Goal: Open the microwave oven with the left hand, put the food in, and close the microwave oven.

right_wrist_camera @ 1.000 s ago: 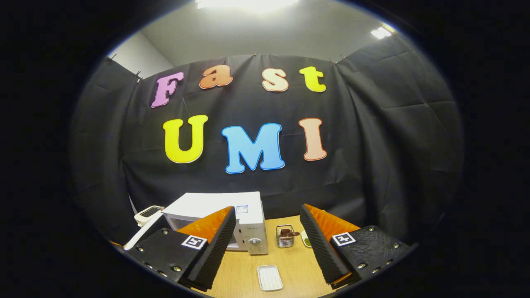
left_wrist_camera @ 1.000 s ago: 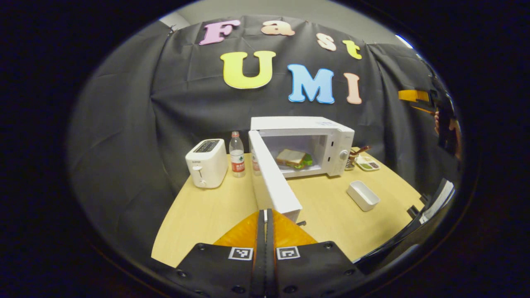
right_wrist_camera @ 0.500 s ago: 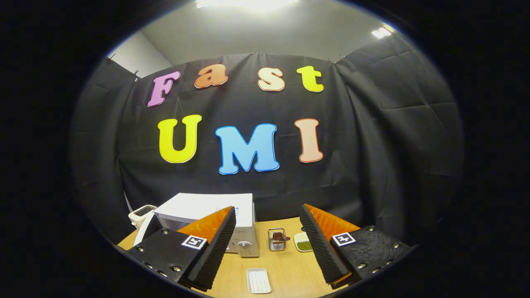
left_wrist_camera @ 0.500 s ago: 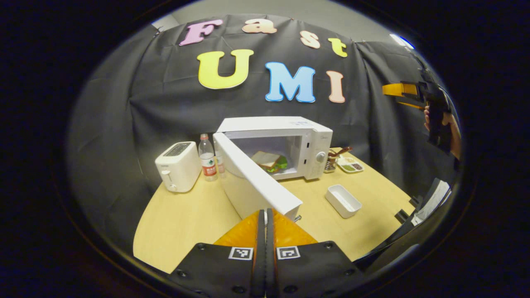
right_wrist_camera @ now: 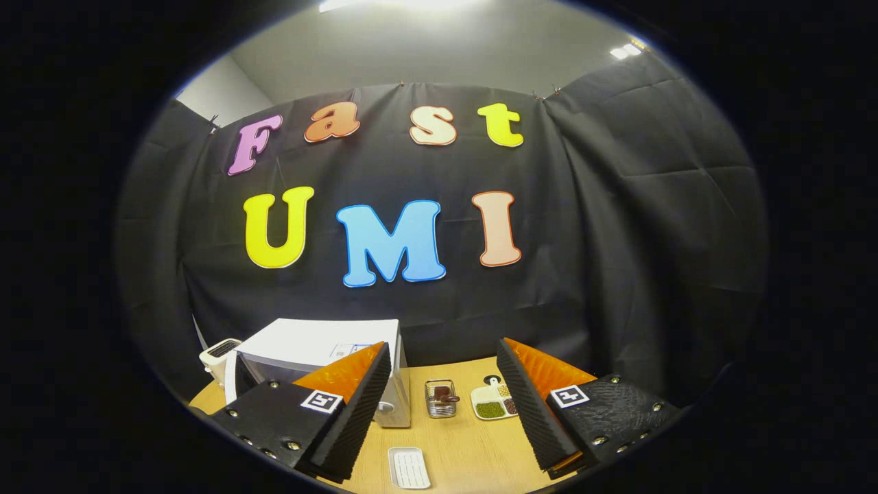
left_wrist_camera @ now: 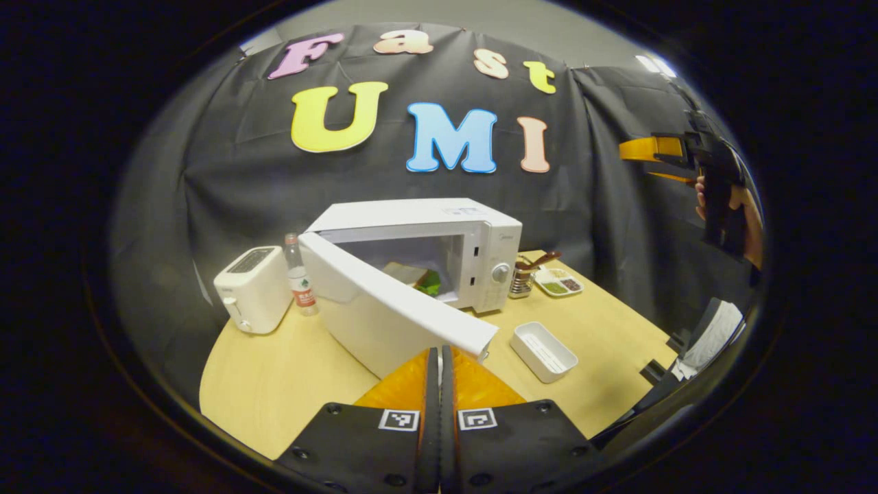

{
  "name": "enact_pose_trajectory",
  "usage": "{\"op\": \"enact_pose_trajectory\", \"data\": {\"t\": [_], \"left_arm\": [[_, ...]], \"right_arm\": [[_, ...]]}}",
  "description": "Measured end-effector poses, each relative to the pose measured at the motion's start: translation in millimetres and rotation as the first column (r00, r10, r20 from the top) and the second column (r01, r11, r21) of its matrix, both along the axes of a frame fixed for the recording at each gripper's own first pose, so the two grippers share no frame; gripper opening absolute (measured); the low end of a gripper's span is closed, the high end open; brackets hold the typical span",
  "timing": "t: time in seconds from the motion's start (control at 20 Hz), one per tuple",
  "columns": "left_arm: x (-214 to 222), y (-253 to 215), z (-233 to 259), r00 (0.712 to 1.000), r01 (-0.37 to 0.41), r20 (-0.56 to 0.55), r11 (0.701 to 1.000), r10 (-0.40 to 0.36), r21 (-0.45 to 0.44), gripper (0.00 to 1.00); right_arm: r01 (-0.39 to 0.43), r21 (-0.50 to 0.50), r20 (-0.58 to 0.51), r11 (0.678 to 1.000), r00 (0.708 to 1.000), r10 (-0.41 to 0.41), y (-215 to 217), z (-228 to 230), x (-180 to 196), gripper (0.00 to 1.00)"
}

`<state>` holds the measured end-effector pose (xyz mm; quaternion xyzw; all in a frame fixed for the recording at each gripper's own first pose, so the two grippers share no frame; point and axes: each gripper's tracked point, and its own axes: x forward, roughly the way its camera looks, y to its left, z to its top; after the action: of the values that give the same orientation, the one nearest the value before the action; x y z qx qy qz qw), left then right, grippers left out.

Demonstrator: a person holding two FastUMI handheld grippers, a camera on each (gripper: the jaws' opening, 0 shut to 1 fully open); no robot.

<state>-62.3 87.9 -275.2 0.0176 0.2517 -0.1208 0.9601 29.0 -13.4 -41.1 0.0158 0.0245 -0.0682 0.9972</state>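
In the left gripper view the left gripper [left_wrist_camera: 440,370] sits low at the near edge of the wooden table [left_wrist_camera: 274,384], its two fingers pressed together with nothing between them, their tips just at the free edge of the microwave door [left_wrist_camera: 384,312]. The door stands partly open, swung out toward the near side from its hinge on the left of the white microwave [left_wrist_camera: 439,233]. Through the gap the sandwich [left_wrist_camera: 418,276] lies inside the oven, bread on top with green leaf showing. Left of the microwave stand a water bottle [left_wrist_camera: 298,276] and, farther left, a white toaster [left_wrist_camera: 252,288]. To the right of the oven are a small wire basket [left_wrist_camera: 525,278] and a divided dish [left_wrist_camera: 559,282], and nearer, a white rectangular tray [left_wrist_camera: 543,350] on bare tabletop. At the far right a hand [left_wrist_camera: 737,213] holds the right gripper [left_wrist_camera: 651,154] high above the table, well apart from everything on it. In the right gripper view that gripper's fingers [right_wrist_camera: 357,405] are spread wide and hold nothing, with the microwave, basket, dish and tray below them.
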Motion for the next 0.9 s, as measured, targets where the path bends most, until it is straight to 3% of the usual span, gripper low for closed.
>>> {"op": "enact_pose_trajectory", "data": {"t": [0.3,0.65,0.9], "left_arm": [[22.4,-30.8,-1.4,0.999,0.051,-0.007,0.999,-0.051,0.010,0.07],[58.8,-61.2,-6.5,0.999,0.051,-0.013,0.999,-0.052,-0.014,0.07],[90.2,-81.8,-8.1,0.999,0.044,-0.015,0.999,-0.045,-0.023,0.07]], "right_arm": [[0.019,0.005,-0.002,1.000,1.000,-0.019,-18.3,0.0,5.0,0.94],[0.025,0.009,-0.010,1.000,1.000,-0.025,-33.6,-1.1,12.2,0.94],[-0.035,-0.018,-0.022,0.999,0.999,0.035,-29.1,-1.1,24.0,0.94]]}}
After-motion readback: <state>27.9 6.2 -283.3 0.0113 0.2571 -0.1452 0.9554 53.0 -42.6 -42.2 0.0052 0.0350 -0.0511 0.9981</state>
